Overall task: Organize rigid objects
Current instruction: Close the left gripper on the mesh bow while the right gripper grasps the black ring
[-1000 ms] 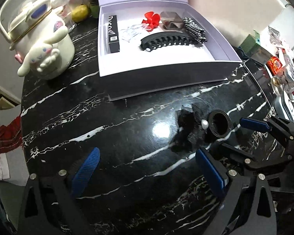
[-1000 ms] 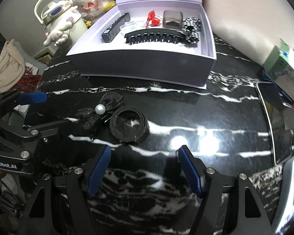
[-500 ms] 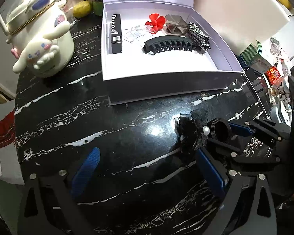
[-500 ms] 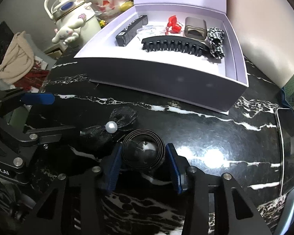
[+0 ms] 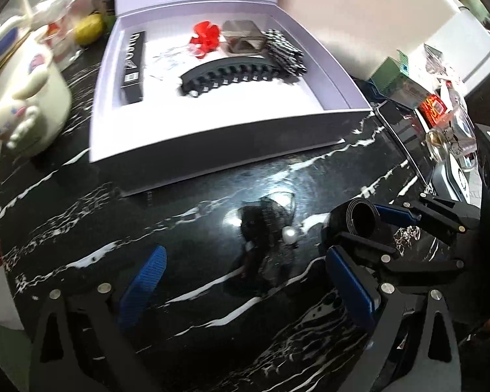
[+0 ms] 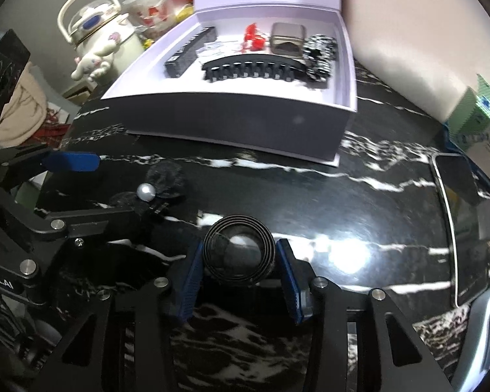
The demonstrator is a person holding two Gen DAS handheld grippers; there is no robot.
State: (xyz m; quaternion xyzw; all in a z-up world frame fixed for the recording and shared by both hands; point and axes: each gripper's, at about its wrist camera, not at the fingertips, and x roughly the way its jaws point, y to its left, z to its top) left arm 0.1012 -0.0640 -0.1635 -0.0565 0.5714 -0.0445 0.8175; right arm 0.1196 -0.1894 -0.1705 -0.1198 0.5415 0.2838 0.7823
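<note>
Right tool (image 6: 239, 269) has its blue pads pressed on both sides of a black coiled belt (image 6: 238, 250), which sits low in the right wrist view, near 6 o'clock. Left tool (image 5: 241, 289) stands wide open with nothing between its pads, above bare black marble surface (image 5: 81, 215).

At 12 o'clock from both tools a lavender box (image 6: 232, 130) lies open, lid tilted up at the back. Inside it lie a long black hair claw (image 6: 251, 67), a slim black carton (image 6: 191, 52) toward 10 o'clock, a red bow (image 6: 253, 37), a taupe clip (image 6: 285, 37) and a black-and-white checked clip (image 6: 320, 54) at the 2 o'clock corner. The near half of the box floor is bare white.

A black mesh bow with a pearl (image 6: 153, 189) lies on the surface at 10 o'clock from the belt, just beside the left tool's nearer finger. A white character kettle (image 6: 98, 36) stands at the surface's 10 o'clock edge; a phone (image 6: 457, 183) lies at 3 o'clock. Between the belt and the box front the marble is open.

A second ago the right tool's pads stood wide apart short of the belt, which lay flat touching the bow; now the belt is clamped and apart from the bow. The box looms nearer in both views.
</note>
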